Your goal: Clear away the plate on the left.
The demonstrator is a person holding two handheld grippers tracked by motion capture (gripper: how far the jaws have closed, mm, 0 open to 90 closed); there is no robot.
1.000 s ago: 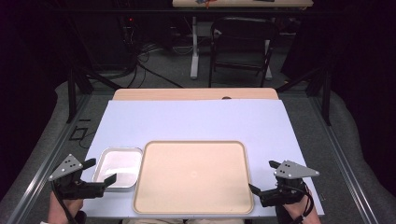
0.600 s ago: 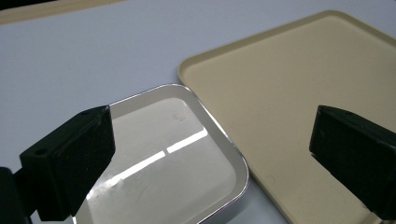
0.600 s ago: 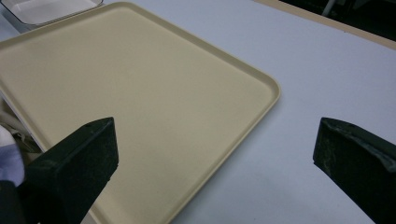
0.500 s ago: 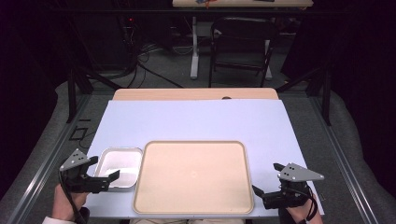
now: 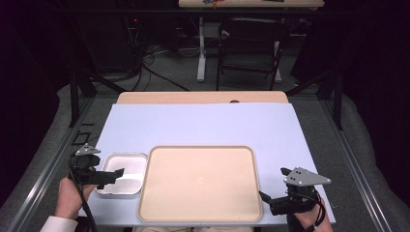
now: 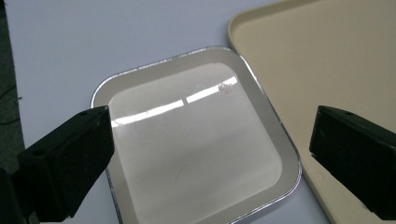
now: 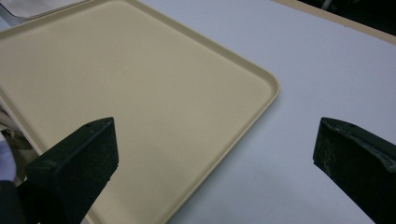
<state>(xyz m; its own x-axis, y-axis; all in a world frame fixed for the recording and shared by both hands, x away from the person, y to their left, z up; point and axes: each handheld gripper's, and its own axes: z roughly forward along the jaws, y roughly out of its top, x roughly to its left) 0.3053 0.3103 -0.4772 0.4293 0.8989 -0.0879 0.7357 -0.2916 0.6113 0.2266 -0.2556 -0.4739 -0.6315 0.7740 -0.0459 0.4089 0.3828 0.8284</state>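
Note:
A small square foil pan (image 5: 124, 172) (image 6: 196, 140) lies empty on the pale blue table cover, just left of a large beige tray (image 5: 200, 181) (image 6: 336, 60) (image 7: 121, 93), also empty. My left gripper (image 5: 117, 174) (image 6: 210, 158) hangs open over the pan, one jaw above its left rim and the other above the tray's edge. Near the tray's front right corner my right gripper (image 5: 271, 192) (image 7: 215, 163) is open, straddling the tray's right rim with nothing between its jaws.
The pale blue cover (image 5: 203, 125) stretches bare behind the tray to a wooden table edge (image 5: 203, 97). A chair (image 5: 249, 53) and a desk leg (image 5: 201, 48) stand on the dark floor beyond. Metal rails (image 5: 43, 179) run along both sides of the table.
My left gripper has moved right and forward, from beside the table's left edge to over the foil pan. My right gripper has drifted slightly toward the front edge.

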